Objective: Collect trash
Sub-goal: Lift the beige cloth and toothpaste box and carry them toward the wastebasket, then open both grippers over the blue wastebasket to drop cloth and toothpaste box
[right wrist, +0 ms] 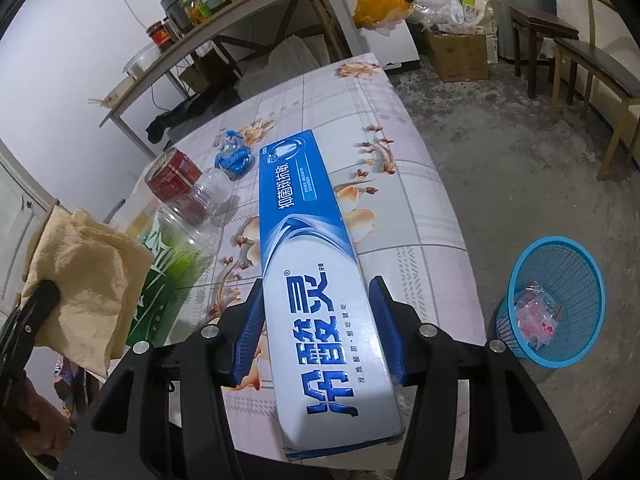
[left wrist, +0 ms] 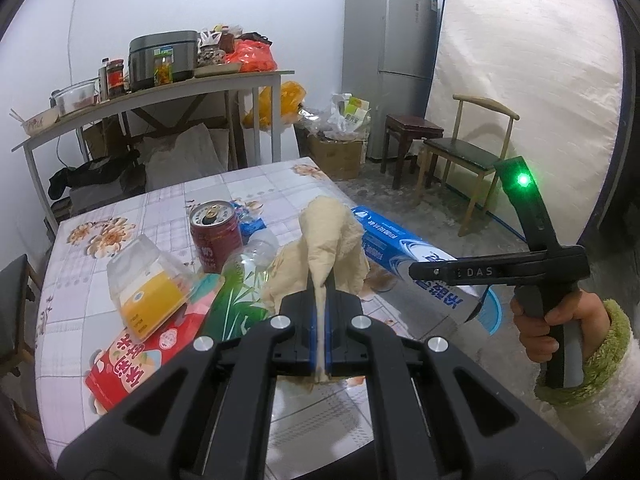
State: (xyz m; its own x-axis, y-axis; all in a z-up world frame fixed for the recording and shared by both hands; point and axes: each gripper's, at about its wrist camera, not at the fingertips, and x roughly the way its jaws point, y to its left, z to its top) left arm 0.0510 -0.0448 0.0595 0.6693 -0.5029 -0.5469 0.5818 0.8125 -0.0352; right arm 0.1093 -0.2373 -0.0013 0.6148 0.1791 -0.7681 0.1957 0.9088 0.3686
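The left tongs point(left wrist: 320, 320) are clenched on a crumpled beige tissue point(left wrist: 332, 240) lifted above the desk point(right wrist: 420, 208), while the right tongs point(right wrist: 316, 320) grasp a blue toothpaste box point(right wrist: 308, 240). The blue basket point(right wrist: 556, 300) on the floor holds only one small wrapper point(right wrist: 536, 316). A red can point(left wrist: 216, 236), a plastic bottle point(left wrist: 240, 280) and cartons remain on the desk, so most of the collecting seems left.

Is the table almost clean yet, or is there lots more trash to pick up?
Just begun. The blue basket on the floor holds only one pink wrapper. In hand: the left gripper pinches a tissue, and the right gripper holds the toothpaste box. Left on the table: red can, bottle, clear tub, red packet.
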